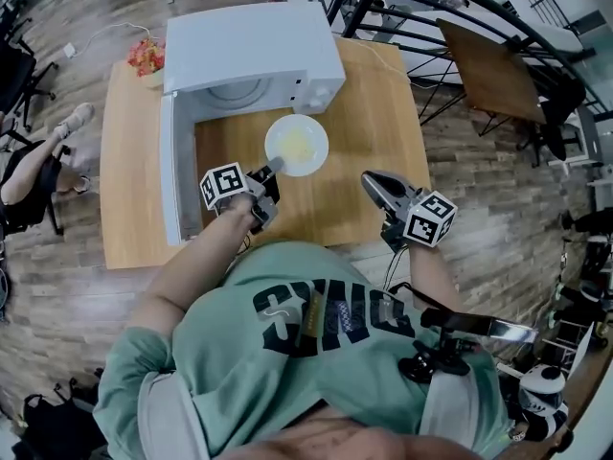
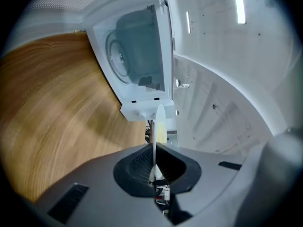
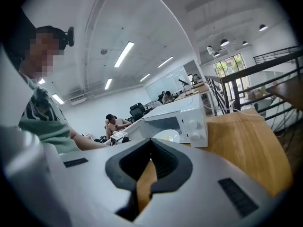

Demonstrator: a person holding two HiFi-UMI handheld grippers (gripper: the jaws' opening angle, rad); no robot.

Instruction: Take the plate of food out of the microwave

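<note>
A white plate with yellow food hangs over the wooden table, just in front of the open white microwave. My left gripper is shut on the plate's near rim. In the left gripper view the plate shows edge-on, pinched between the dark pads, with the microwave's empty cavity beyond it. My right gripper hovers to the right of the plate, shut and holding nothing. The right gripper view shows that gripper with its tips together, and the plate beside the microwave.
The microwave door stands swung open along the table's left side. A red and orange bundle lies at the table's back left corner. A brown table and railing stand at the right. A person sits at the left.
</note>
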